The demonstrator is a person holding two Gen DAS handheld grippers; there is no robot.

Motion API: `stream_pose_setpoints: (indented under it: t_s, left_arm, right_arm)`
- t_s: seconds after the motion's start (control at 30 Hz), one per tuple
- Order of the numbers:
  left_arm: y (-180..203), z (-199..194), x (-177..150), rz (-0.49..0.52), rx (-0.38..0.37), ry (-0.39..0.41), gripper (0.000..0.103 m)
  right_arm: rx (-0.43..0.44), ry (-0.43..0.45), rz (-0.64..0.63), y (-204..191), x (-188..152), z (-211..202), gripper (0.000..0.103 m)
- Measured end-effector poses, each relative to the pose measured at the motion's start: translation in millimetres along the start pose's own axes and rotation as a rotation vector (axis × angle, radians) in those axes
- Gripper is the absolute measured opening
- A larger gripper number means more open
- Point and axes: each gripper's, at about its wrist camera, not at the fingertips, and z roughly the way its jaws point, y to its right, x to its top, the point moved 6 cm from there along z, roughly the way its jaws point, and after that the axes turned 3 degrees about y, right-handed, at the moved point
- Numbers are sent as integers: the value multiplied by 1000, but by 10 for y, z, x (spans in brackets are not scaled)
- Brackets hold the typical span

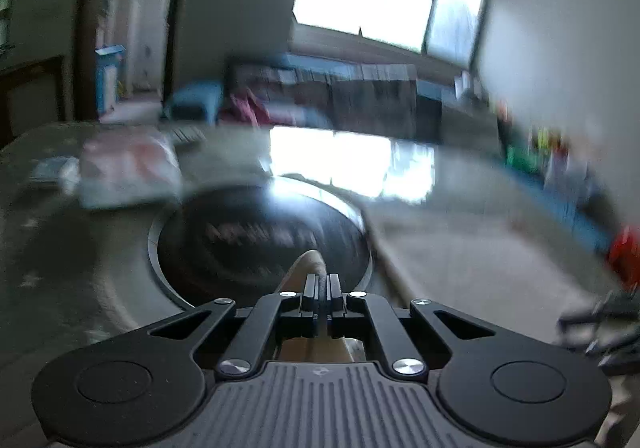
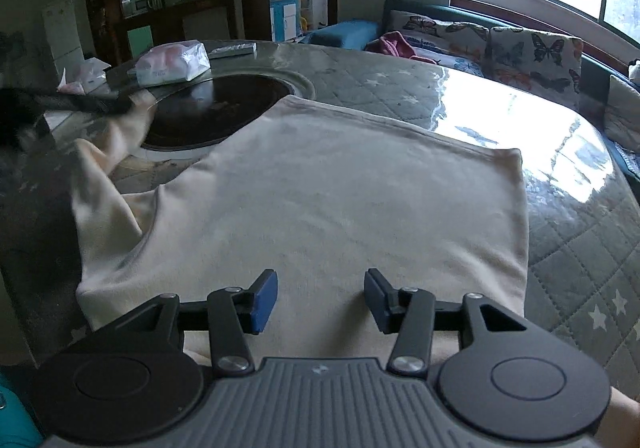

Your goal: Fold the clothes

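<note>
A cream garment (image 2: 320, 199) lies spread on the quilted table (image 2: 580, 256) in the right wrist view. My right gripper (image 2: 320, 298) is open and empty, just above the garment's near edge. My left gripper (image 1: 322, 288) is shut on a fold of the cream garment (image 1: 304, 268), which sticks out past the fingertips. In the right wrist view the left gripper (image 2: 120, 103) is a dark blur at the far left, holding the garment's left part lifted above the table. The left wrist view is blurred by motion.
A round dark inset (image 2: 224, 107) sits in the table's middle, also in the left wrist view (image 1: 260, 240). A plastic-wrapped tissue pack (image 2: 172, 63) and a remote (image 2: 234, 49) lie beyond it. A sofa with butterfly cushions (image 2: 532, 47) runs along the far right side.
</note>
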Motion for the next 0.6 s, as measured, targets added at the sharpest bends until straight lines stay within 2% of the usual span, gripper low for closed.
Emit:
stream_pose_setpoints:
  t_s: [0.13, 0.3, 0.43, 0.5, 0.57, 0.6]
  left_arm:
    - [-336, -408, -30, -73, 50, 85, 4]
    - [-676, -635, -370, -110, 168, 14, 4]
    - [-864, -692, -559, -148, 254, -57, 12]
    - [-921, -719, -511, -175, 271, -45, 20]
    - [-962, -738, -434, -201, 271, -26, 41]
    - [-952, -702, -402, -194, 260, -27, 44]
  right_arm:
    - [-7, -2, -6, -30, -8, 0, 50]
    - [-14, -8, -19, -58, -25, -12, 51]
    - [-16, -15, -30, -80, -25, -20, 52]
    - [-15, -18, -33, -87, -23, -23, 52]
    - [-15, -21, -39, -98, -28, -28, 53]
    - [-15, -21, -41, -100, -26, -29, 53]
